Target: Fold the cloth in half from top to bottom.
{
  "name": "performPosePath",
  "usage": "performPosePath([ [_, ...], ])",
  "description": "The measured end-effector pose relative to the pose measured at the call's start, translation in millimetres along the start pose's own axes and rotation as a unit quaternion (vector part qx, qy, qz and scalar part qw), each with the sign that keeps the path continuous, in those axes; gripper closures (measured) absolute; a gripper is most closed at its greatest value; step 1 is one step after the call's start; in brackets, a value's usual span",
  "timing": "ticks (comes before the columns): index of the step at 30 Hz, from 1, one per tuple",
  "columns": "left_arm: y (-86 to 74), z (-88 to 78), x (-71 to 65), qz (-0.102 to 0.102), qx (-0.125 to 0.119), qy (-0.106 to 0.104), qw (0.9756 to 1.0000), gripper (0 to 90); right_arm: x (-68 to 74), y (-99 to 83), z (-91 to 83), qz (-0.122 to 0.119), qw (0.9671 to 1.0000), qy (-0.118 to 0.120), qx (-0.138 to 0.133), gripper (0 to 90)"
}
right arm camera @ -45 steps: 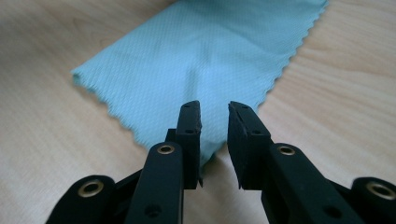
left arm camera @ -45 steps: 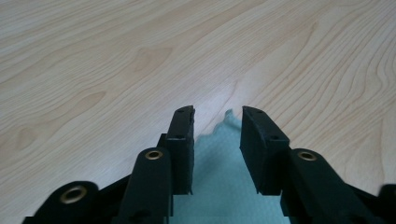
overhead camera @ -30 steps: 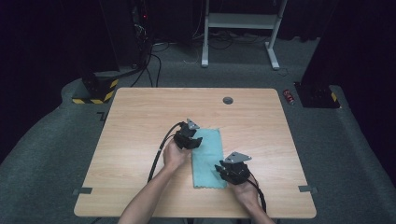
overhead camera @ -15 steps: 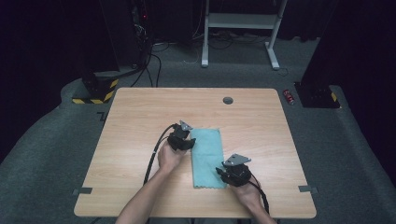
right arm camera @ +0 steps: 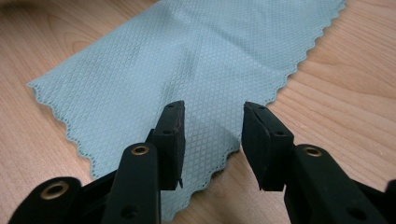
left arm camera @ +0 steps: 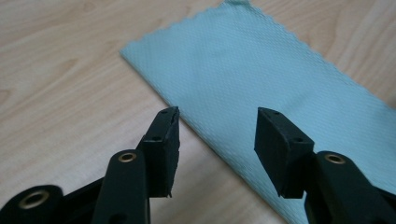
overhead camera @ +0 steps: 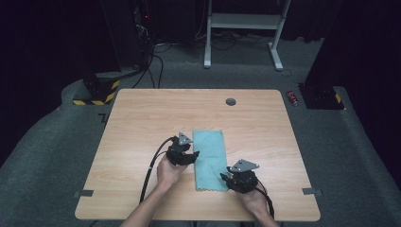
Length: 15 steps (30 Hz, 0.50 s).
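A pale teal cloth [overhead camera: 210, 160], folded into a long narrow strip, lay flat on a light wooden bench [overhead camera: 142, 123], a little toward the person's side of its middle, with its long sides running away from the person. The person's 2 forearms came in from the bottom of the high view, each hand holding 1 hand-held gripper. The left hand-held gripper [overhead camera: 193, 155] sat at the cloth's left long edge, about midway along it. In the left gripper view its 2 black jaws stood well apart and had just been opening wider; the straight edge of the cloth [left arm camera: 261, 88] ran between them, with 1 jaw over bare wood and the other over the fabric, and neither pad pressed on it. The right hand-held gripper [overhead camera: 225, 178] sat at the cloth's near right corner. In the right gripper view its jaws had also just been opening and stood apart, with the scalloped edge of the cloth [right arm camera: 187, 65] lying loose between them and nothing gripped. A small dark round grommet [overhead camera: 231, 101] was set into the bench near its far edge, well apart from the cloth.
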<state>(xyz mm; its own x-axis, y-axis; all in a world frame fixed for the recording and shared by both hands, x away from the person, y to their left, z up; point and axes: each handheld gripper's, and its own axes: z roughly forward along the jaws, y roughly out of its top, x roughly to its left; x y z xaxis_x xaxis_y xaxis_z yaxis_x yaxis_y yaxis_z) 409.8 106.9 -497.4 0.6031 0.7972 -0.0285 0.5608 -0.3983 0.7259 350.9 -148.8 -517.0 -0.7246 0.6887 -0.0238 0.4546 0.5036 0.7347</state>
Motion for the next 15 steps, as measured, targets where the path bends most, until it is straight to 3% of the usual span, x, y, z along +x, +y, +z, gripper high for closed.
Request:
performPosePath([
  [5,-15.1,-7.0,-11.0,0.008,0.008,-0.002,0.9999,48.0,0.6,-3.0,0.9,-0.002,1.0,0.003,0.003,58.3],
  [10,-26.2,-13.4,-18.3,-0.004,0.014,-0.016,0.9998,46.0,2.5,-5.1,0.7,-0.001,1.0,0.006,0.004,56.9],
  [15,-32.9,-20.4,-26.8,0.002,0.016,-0.023,0.9996,44.6,3.9,-5.5,-1.0,-0.007,0.9999,0.007,0.006,54.6],
])
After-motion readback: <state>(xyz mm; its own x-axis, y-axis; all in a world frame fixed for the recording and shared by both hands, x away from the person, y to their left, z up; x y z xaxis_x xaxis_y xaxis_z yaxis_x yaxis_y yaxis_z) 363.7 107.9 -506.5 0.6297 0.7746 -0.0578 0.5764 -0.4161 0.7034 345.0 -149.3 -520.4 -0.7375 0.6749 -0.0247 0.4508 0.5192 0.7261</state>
